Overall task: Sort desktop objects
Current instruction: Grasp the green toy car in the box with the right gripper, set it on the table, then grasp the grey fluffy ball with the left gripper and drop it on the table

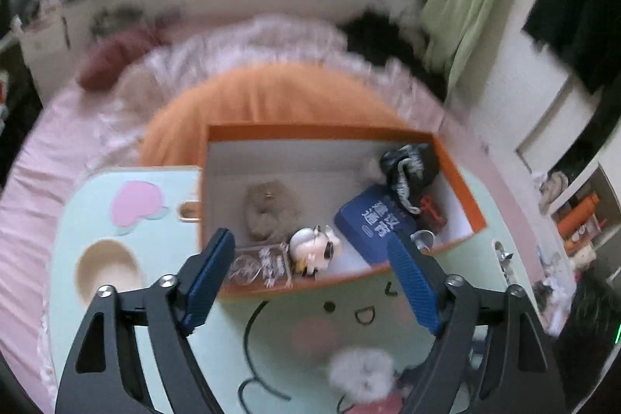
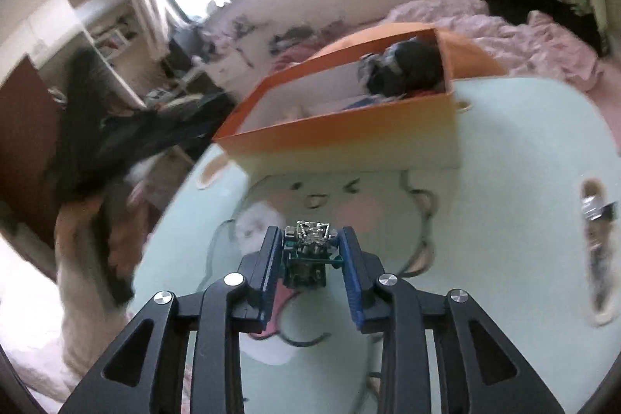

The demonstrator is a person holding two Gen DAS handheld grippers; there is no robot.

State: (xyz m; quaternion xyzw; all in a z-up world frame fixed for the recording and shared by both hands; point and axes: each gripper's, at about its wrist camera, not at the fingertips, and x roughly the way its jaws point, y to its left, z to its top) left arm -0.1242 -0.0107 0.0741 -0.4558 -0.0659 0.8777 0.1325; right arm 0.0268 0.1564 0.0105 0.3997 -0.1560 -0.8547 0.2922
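My right gripper [image 2: 311, 251] pinching a small green gadget [image 2: 306, 255] above the table [image 2: 504, 161], my left gripper [image 1: 310, 282] spread, empty, before the orange box [image 1: 458, 181] holding toys.

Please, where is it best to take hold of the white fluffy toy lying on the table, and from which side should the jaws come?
Grip the white fluffy toy across its round body, coming from above. It lies low on the green table, soft and with no visible handle, so probably only its sides offer purchase. The left gripper is open and empty.
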